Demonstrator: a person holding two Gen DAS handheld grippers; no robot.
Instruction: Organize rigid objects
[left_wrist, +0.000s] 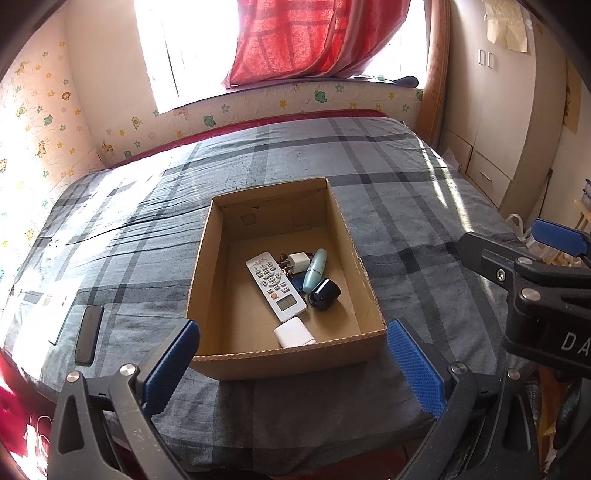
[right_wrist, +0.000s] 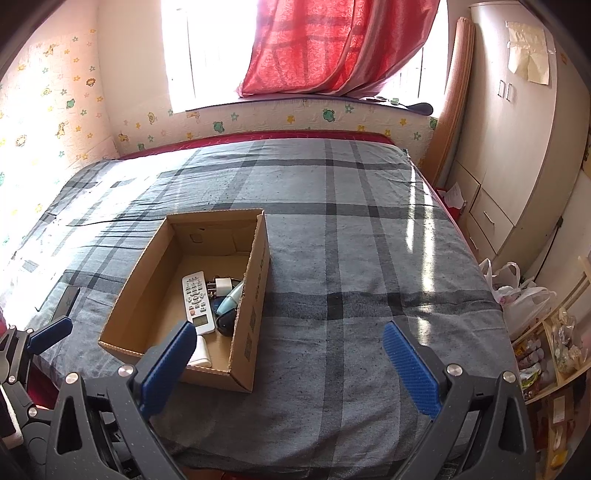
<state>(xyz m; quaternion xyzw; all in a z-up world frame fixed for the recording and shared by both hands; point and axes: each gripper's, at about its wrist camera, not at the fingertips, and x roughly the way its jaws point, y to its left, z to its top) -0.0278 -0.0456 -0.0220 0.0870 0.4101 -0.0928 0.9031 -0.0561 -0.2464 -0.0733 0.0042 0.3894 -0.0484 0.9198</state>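
An open cardboard box (left_wrist: 212, 254) (right_wrist: 255, 295) rests on the plaid bedspread. Inside lie a white remote (left_wrist: 275, 286) (right_wrist: 197, 301), a white plug adapter (left_wrist: 298, 261) (right_wrist: 223, 286), a pale teal tube (left_wrist: 315, 269) (right_wrist: 229, 301), a black rounded object (left_wrist: 325, 294) (right_wrist: 226, 322) and a white block (left_wrist: 293, 332) (right_wrist: 199, 354). My left gripper (left_wrist: 293, 365) is open, held near the box's front wall with nothing between its fingers. My right gripper (right_wrist: 290, 365) is open over the bedspread to the right of the box, its left finger overlapping the box's near corner. The right gripper's side also shows at the left wrist view's right edge.
A dark phone (left_wrist: 89, 334) (right_wrist: 66, 301) lies on the bed left of the box. The bed (right_wrist: 369, 240) stretches to a papered wall and a window with a red curtain (left_wrist: 314, 37). A wardrobe (right_wrist: 517, 147), plastic bags (right_wrist: 517, 295) and a shelf stand right of the bed.
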